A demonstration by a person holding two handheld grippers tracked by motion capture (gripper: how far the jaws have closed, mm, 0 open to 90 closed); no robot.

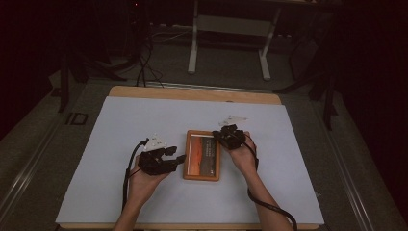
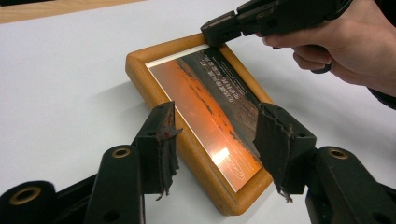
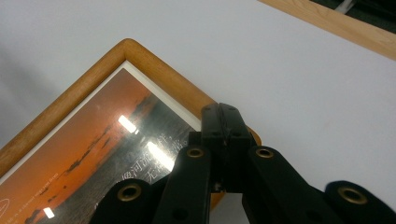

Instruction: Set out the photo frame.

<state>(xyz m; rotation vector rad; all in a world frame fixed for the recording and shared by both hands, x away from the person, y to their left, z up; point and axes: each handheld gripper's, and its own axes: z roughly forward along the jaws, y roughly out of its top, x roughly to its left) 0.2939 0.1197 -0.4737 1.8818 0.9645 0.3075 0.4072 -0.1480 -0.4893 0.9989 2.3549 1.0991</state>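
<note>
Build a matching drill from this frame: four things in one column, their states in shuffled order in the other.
Things:
1. wooden picture frame with orange sunset print
2. left gripper
3. right gripper
4. white sheet covering the table

States:
A. jaws shut, tips at the frame's far corner
B. spread flat over the wooden tabletop
C. jaws open, straddling the frame's near edge, not pressing on it
D. lying flat, print facing up

Pairs: 1-D, 2-C, 3-A, 4-B
</note>
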